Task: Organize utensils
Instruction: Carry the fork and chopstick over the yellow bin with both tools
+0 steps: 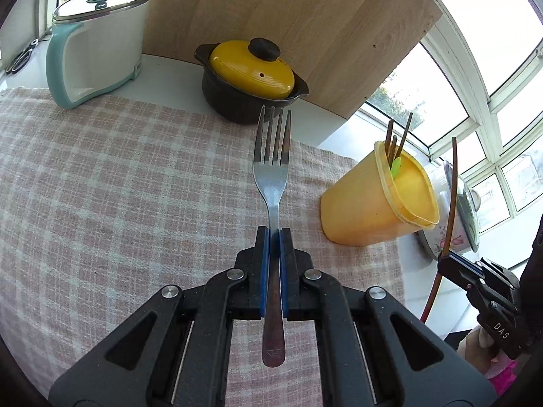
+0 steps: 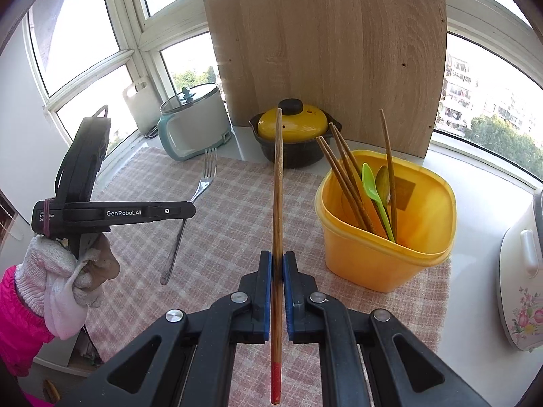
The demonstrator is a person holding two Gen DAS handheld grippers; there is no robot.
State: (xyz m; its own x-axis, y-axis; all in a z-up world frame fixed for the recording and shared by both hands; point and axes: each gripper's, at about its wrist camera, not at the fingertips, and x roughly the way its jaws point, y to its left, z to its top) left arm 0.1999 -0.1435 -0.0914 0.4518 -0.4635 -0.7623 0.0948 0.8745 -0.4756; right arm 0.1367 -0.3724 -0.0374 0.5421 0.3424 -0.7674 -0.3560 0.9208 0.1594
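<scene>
Gripping fork (image 1: 273, 183), fingers (image 1: 264, 247) angled downward.

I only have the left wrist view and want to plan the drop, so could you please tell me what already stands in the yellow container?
Observer: The yellow container holds several brown chopsticks, a green spoon and a darker spoon beside it.
Operator: How is my fork held?
Observer: The left tool grips the fork at mid-handle, tines up.
Operator: And the right tool?
Observer: The right tool clamps a single chopstick that has a red end.
</scene>
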